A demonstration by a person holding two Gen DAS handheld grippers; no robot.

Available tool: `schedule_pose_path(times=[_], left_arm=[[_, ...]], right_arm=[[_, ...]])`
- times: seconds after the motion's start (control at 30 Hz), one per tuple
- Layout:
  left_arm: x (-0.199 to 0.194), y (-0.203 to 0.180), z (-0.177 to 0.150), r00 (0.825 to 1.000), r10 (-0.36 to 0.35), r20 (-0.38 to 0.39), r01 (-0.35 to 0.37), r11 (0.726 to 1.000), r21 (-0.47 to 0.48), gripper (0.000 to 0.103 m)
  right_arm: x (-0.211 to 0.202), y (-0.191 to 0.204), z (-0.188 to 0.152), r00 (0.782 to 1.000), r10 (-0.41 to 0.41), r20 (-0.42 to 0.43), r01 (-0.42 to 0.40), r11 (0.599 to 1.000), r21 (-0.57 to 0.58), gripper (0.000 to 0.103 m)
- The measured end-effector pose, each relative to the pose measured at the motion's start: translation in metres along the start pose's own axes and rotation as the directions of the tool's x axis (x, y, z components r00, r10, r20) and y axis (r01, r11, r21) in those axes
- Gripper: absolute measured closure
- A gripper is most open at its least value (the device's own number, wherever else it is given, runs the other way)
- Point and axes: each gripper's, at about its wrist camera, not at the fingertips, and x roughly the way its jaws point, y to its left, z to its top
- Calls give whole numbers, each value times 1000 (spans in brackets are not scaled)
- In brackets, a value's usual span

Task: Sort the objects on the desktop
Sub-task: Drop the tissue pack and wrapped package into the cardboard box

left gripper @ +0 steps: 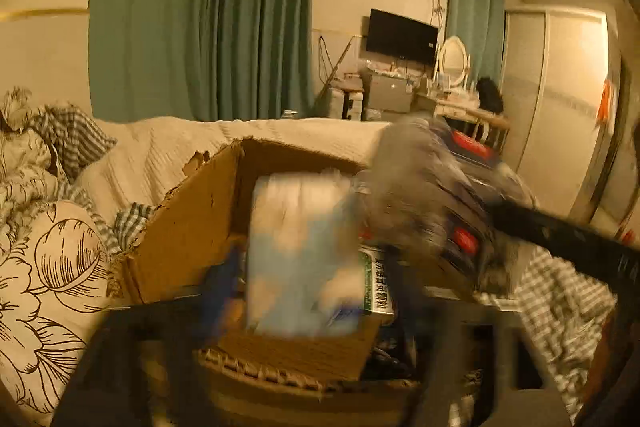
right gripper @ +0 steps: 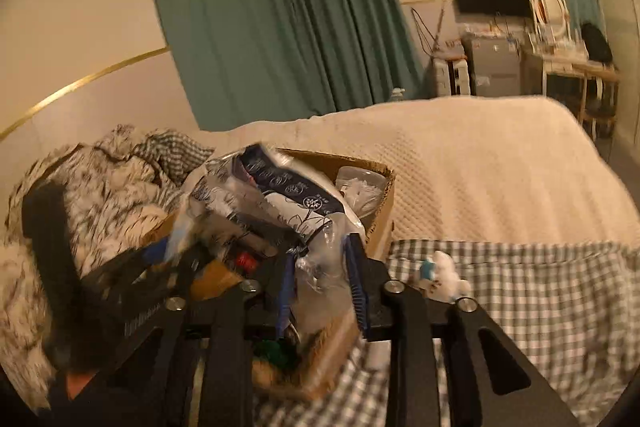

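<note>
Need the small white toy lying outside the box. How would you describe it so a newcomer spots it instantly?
Start at the cardboard box on the bed, then drop to the green-checked cloth on its right. The small white plush toy lies there alone, just beyond the right gripper. It is fluffy white with a teal patch, unlike the plastic-wrapped packs in the box.

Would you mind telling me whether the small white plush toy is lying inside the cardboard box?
No, the small white plush toy lies on the checked cloth to the right of the cardboard box, outside its walls.
</note>
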Motion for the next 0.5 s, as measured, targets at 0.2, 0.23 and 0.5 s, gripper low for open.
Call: schedule_pose_path(times=[0.2,0.23,0.5], left_arm=[[5,-15,-8,999,32,17,-33,997,71,1],[3,-15,-9,1000,22,16,-23,998,62,1],[-52,-79,0,972,-231,34,229,972,47,1]], right_arm=[[-2,-32,-3,999,12,36,-15,997,76,35],[-8,-37,-4,999,-6,36,3,997,74,35],[-100,-84,-37,976,-219,-6,219,974,65,35]])
